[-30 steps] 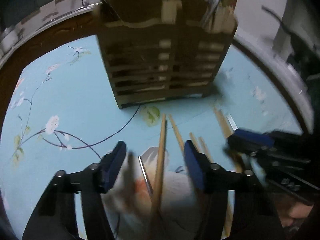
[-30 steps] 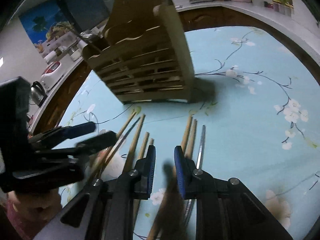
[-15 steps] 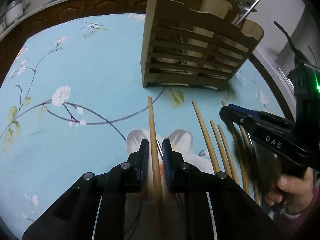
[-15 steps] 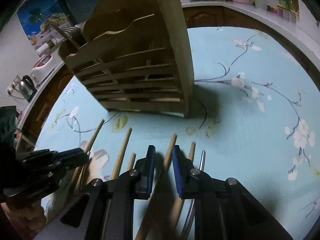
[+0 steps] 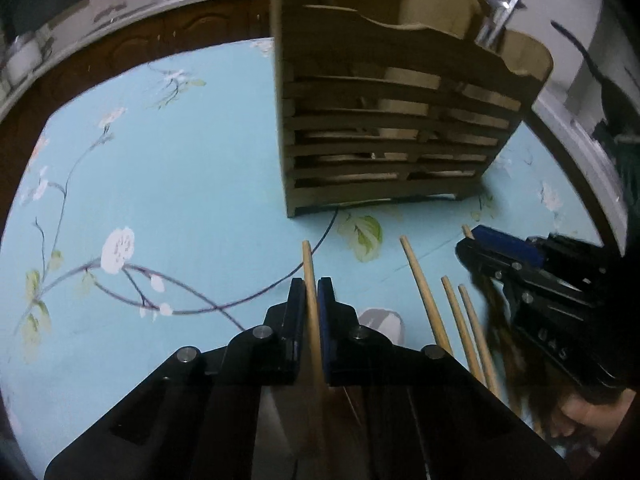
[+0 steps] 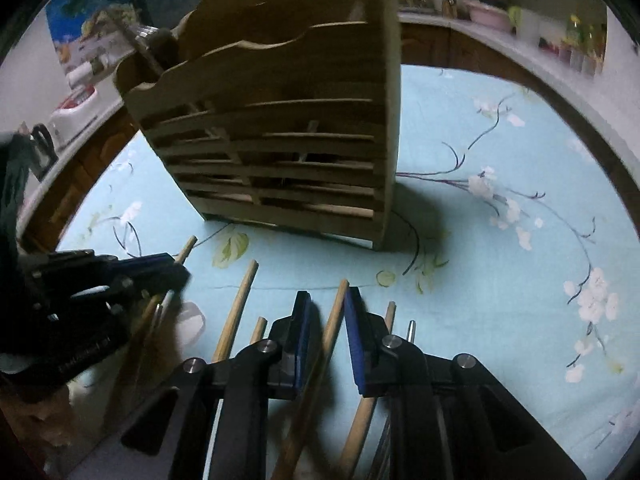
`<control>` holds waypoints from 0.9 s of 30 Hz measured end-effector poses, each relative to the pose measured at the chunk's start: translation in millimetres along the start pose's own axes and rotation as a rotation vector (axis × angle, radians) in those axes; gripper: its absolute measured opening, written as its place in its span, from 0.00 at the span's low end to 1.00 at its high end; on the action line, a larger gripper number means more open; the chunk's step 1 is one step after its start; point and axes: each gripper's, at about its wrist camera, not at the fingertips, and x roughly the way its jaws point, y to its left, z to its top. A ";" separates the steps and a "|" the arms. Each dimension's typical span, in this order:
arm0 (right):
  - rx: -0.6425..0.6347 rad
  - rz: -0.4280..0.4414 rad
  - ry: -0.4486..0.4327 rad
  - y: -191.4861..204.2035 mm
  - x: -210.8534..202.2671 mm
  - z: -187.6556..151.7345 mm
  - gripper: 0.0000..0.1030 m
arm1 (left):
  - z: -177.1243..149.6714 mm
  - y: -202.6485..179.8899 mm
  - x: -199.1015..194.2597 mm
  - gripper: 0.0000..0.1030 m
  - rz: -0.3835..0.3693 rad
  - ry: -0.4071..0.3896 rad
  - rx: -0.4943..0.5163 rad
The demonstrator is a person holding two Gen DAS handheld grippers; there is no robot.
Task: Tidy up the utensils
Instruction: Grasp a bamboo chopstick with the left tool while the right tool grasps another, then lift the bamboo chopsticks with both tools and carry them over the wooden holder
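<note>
Tablecloth [image 5: 168, 208]: pale blue with a flower-and-branch print; its far left edge meets dark wood, and the rim of both views is lost in fisheye blackness.
Left gripper [image 5: 311, 294]: jaws drawn together on a wooden chopstick [image 5: 307, 264], pads touching it on both sides. The stick's tip pokes out ahead toward the holder; its rear runs under the gripper body and is hidden.
Utensil holder [image 5: 384, 120]: slatted wooden box standing upright on the cloth, just beyond the chopstick tips. What sits behind the slats is too dark to make out. A metal utensil handle [image 5: 504, 20] rises from its right rear compartment, top cut off by the frame.
Loose chopsticks [image 5: 424, 296]: several lie on the cloth between the two grippers, roughly parallel, pointing at the holder. Their near ends are cut off or covered.
Right gripper [image 6: 326, 332]: jaws parted with visible gaps on either side of another chopstick [image 6: 336, 312] lying between them; not clamping it. Whether a pad brushes it, I cannot tell.
Metal rod [image 6: 411, 326]: only a tip shows just right of the right finger.
Blurred patch: in the left wrist view, beside the right gripper, something dark and smeared is unreadable.
</note>
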 end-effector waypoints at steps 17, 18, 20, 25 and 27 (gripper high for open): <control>0.076 0.265 -0.267 5.3 -153.1 -11.8 0.05 | -59.9 30.7 -175.4 0.05 -0.159 -0.328 -0.163; 0.072 0.269 -0.284 4.7 -163.0 -13.1 0.05 | -60.9 29.0 -181.6 0.05 -0.165 -0.343 -0.166; 0.069 0.268 -0.307 3.6 -176.4 -14.3 0.05 | -66.0 27.5 -194.4 0.05 -0.179 -0.365 -0.175; 0.067 0.268 -0.369 0.7 -207.6 -18.2 0.05 | -69.9 18.0 -224.0 0.05 -0.185 -0.419 -0.156; 0.066 0.268 -0.397 -0.9 -219.6 -17.2 0.05 | -69.2 15.1 -233.4 0.05 -0.182 -0.441 -0.149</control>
